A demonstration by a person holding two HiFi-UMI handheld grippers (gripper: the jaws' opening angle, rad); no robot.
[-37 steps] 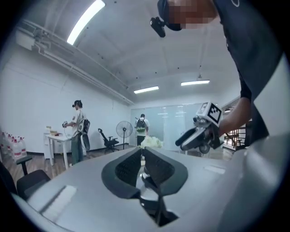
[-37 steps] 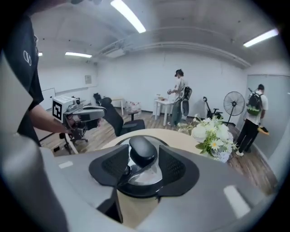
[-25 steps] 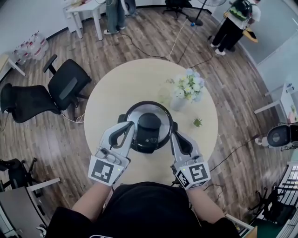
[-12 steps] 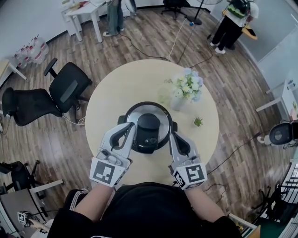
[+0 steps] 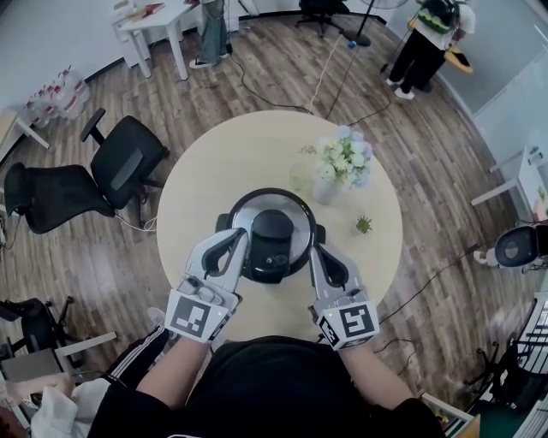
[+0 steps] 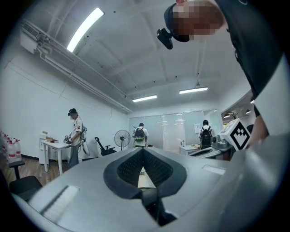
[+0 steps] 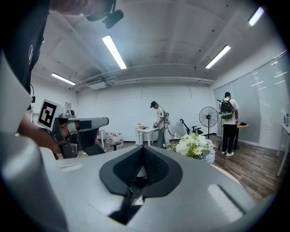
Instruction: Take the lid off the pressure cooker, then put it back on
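The pressure cooker (image 5: 257, 210) stands in the middle of the round table (image 5: 231, 145), its steel lid on and the black lid handle (image 5: 274, 238) pointing toward me. My left gripper (image 5: 241, 232) lies level at the cooker's left side, tips over its rim by the left side handle, jaws shut with nothing seen between them. My right gripper (image 5: 313, 249) sits at the cooker's right side, also shut and empty. In the left gripper view the left gripper (image 6: 142, 149) has its pads together; the right gripper (image 7: 143, 148) looks the same in its own view. The cooker is hidden in both gripper views.
A vase of white flowers (image 5: 344, 164) stands just behind and right of the cooker, and a small green plant (image 5: 364, 225) sits near the table's right edge. Black office chairs (image 5: 128, 154) are to the left. People stand far back by a white table (image 5: 154, 21).
Both grippers have kept still beside the cooker. Someone's legs and hand have come into view at the lower left of the head view.
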